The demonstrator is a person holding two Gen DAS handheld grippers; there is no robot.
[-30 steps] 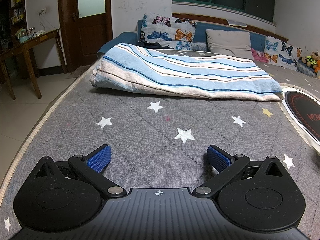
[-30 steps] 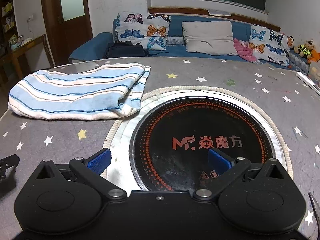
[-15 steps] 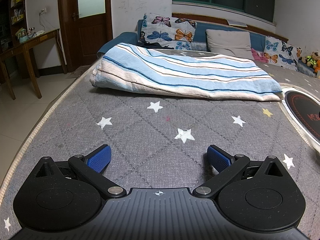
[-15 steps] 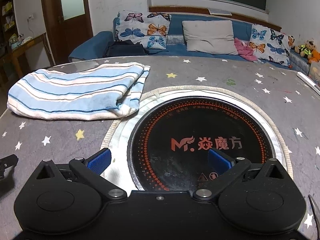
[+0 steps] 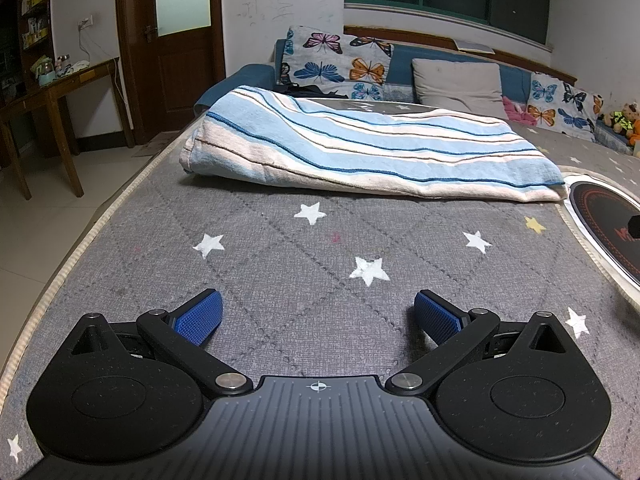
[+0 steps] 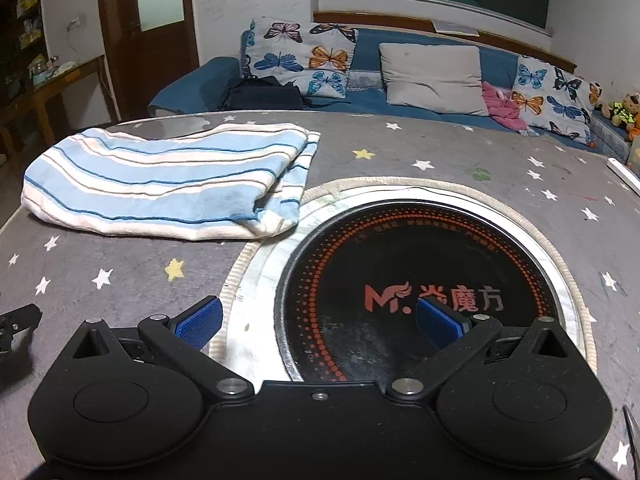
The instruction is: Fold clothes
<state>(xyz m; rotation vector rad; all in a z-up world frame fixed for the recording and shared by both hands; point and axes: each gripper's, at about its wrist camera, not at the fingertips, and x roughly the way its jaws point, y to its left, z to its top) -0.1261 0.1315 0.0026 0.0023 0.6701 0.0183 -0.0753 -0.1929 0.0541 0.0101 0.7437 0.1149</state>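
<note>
A blue-and-white striped cloth [image 5: 360,152] lies folded in a thick flat bundle on the grey star-print table cover [image 5: 304,256], well ahead of my left gripper [image 5: 318,314]. That gripper stands open and low over the cover, nothing between its blue pads. In the right wrist view the same cloth [image 6: 160,184] lies to the upper left, its right end touching the rim of the round black cooktop [image 6: 420,280]. My right gripper [image 6: 320,318] is open and empty, over the cooktop's left edge.
A sofa [image 6: 360,76] with butterfly cushions and a grey pillow runs behind the table. A wooden side table [image 5: 44,92] and a door stand at left. The left gripper's edge [image 6: 16,320] shows at the far left of the right wrist view.
My right gripper has drifted left and slightly forward over the cooktop. A dark piece of it now shows at the right edge of the left wrist view. The left gripper and cloth have not moved.
</note>
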